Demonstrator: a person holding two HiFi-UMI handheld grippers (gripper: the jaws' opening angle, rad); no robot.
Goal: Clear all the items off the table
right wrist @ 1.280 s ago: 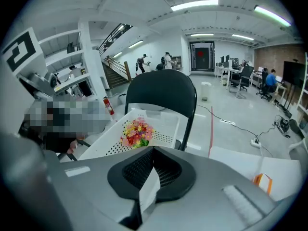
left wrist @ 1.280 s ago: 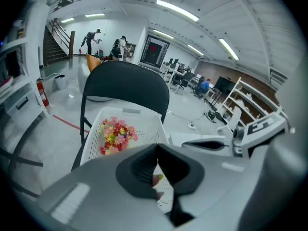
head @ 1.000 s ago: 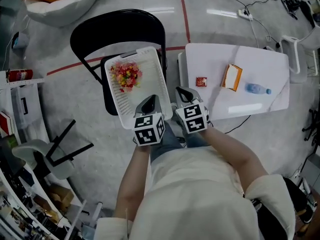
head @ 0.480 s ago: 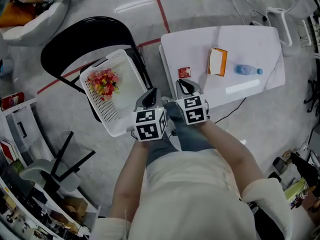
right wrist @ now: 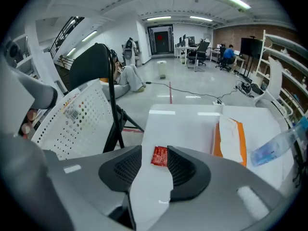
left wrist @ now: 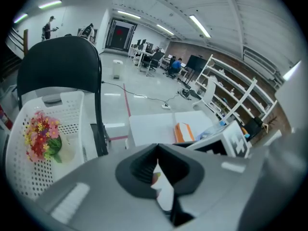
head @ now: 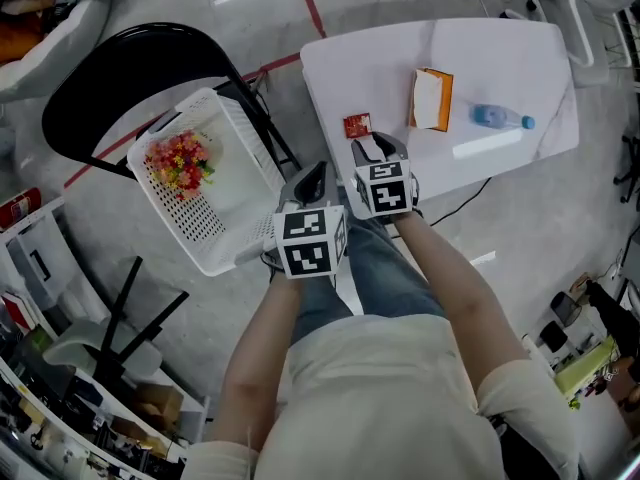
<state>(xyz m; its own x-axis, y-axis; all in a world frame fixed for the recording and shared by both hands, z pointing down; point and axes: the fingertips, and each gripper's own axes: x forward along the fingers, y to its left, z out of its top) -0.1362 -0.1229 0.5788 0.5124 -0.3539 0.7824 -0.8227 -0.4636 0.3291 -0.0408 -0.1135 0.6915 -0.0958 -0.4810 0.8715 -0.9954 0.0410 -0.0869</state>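
Both grippers have swung away from the basket's near rim toward the surface since a second ago. The right gripper [head: 372, 151] now sits over the surface's near-left edge, and its jaws have just been opening. They stand a narrow way apart with nothing pressed between the pads. The small red packet [right wrist: 160, 155] lies flat on the white surface [head: 500, 58], right in line with that gap and just past the tips, so it's not gripped.

The left gripper [left wrist: 157, 148] has its jaw tips together and isn't holding anything. In the head view it hangs over the gap between the basket and the surface, just left of the right gripper.

Further out on the surface, an orange packet [head: 432, 99] lies around the middle, far and right of the red one. A clear water bottle [head: 500, 118] with a blue cap is on its side just right of that.

Left of the surface, a white perforated basket [head: 235, 153] rests on the seat of a black folding chair [head: 110, 73]. A bunch of red and yellow flowers [head: 178, 158] lies in its far-left part. A red tape line [head: 310, 3] runs across the grey floor past the chair.
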